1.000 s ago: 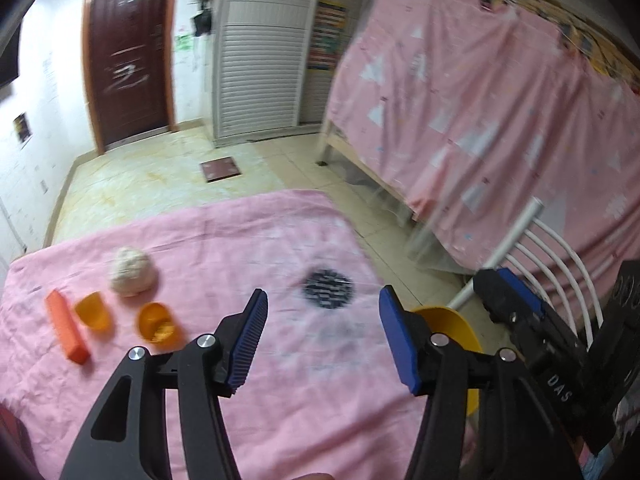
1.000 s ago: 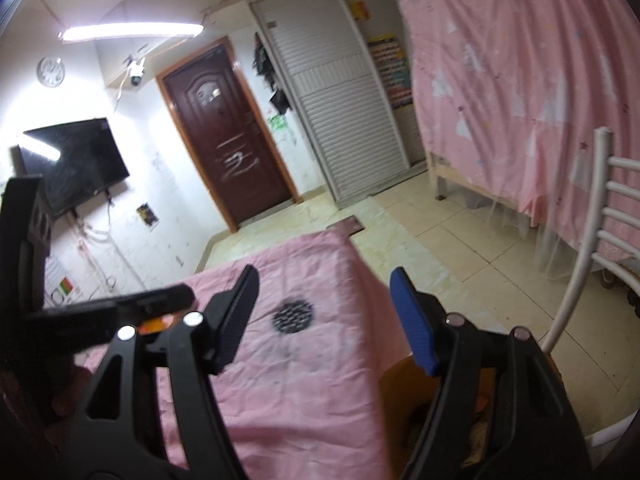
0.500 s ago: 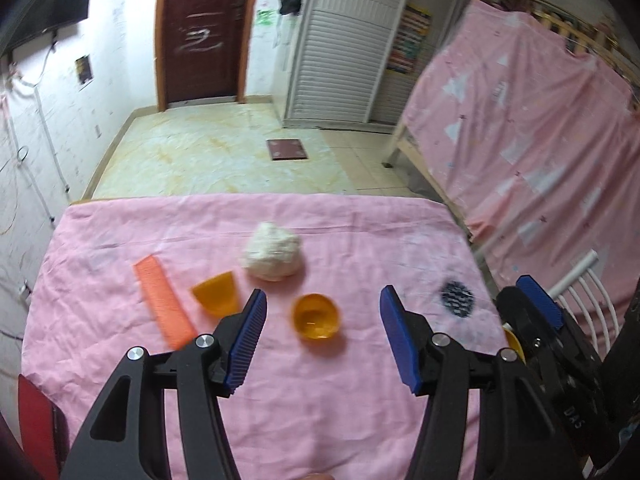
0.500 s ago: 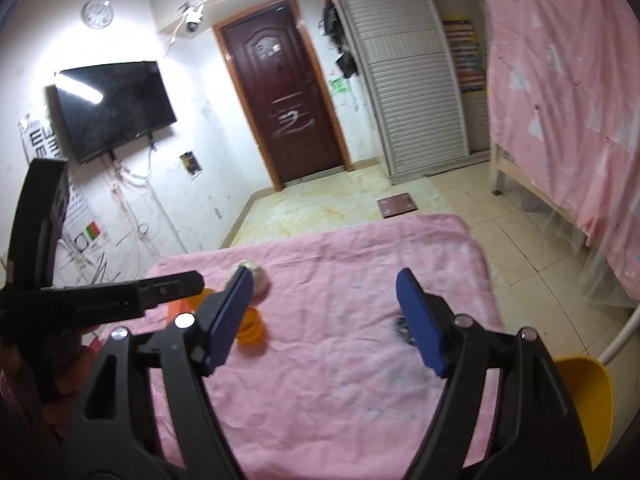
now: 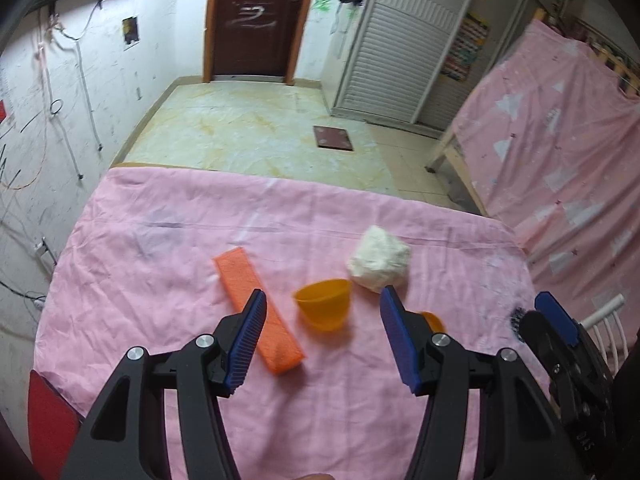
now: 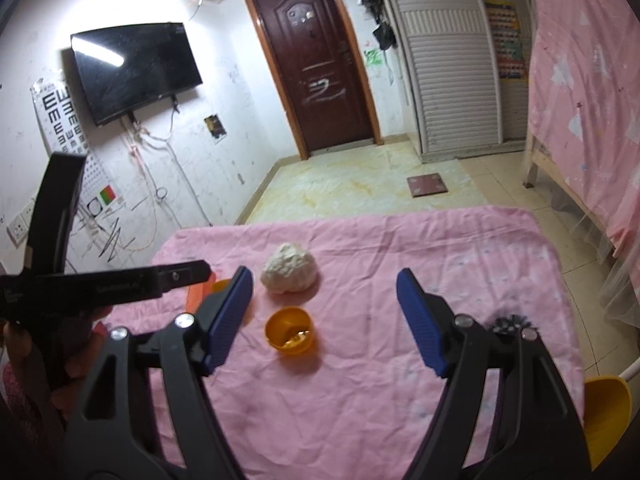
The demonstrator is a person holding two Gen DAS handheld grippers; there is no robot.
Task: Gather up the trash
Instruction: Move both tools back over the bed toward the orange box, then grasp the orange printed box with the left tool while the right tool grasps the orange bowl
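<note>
On the pink cloth (image 5: pixel 168 248) lie a crumpled white paper ball (image 5: pixel 379 258), an orange cup on its side (image 5: pixel 323 304), an upright orange cup (image 6: pixel 289 330) and a flat orange block (image 5: pixel 256 306); the tipped cup sits just beyond the left gripper (image 5: pixel 322 340), between its parted, empty jaws, with the block by the left jaw and the ball farther right. The right gripper (image 6: pixel 324 316), jaws spread and empty, frames the upright cup, the ball beyond it. Both point downward over the near edge; a yellow bin (image 6: pixel 606 416) stands at near right, and a dark door (image 6: pixel 316 68) and wall television (image 6: pixel 134 68) lie far off.
</note>
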